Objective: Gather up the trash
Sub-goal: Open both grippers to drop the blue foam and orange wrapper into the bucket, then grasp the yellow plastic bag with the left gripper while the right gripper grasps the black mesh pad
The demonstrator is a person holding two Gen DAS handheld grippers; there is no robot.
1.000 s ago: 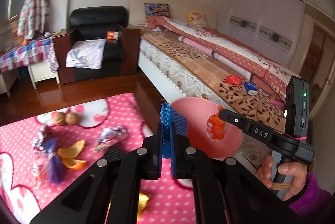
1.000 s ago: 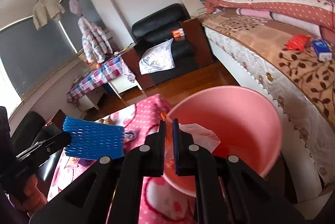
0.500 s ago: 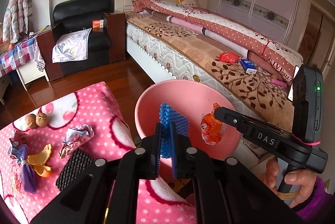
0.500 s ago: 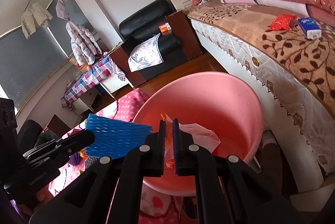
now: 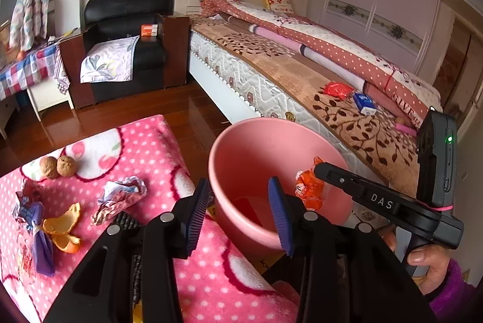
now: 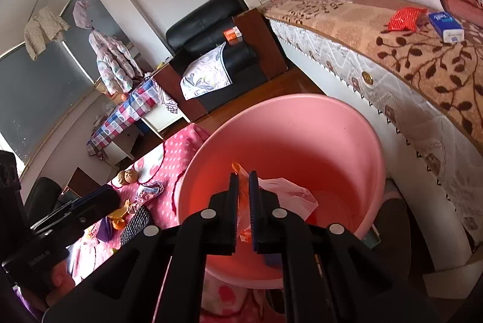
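A pink bucket [image 5: 241,127] [image 6: 302,136] stands beside the pink dotted blanket [image 5: 145,148]. My left gripper [image 5: 238,187] hangs over the bucket's near rim, its jaws opening with nothing between them. My right gripper [image 6: 244,175] is shut on an orange and clear plastic wrapper [image 6: 286,193] [image 5: 309,190], held above the bucket's inside. On the blanket lie orange peel [image 5: 62,229], a crumpled wrapper [image 5: 120,196], a purple wrapper [image 5: 39,241], a black mesh piece [image 5: 126,223] and two walnuts [image 5: 57,166].
A bed [image 5: 302,75] runs along the right, right behind the bucket, with a red packet [image 5: 338,89] and a blue box [image 5: 363,102] on it. A black armchair [image 5: 126,21] stands at the back, beyond the wooden floor [image 5: 120,112].
The left jaws have gone from shut on a blue foam net to open, and the net is gone from them. Both grippers sank closer over the bucket; the right keeps its wrapper.
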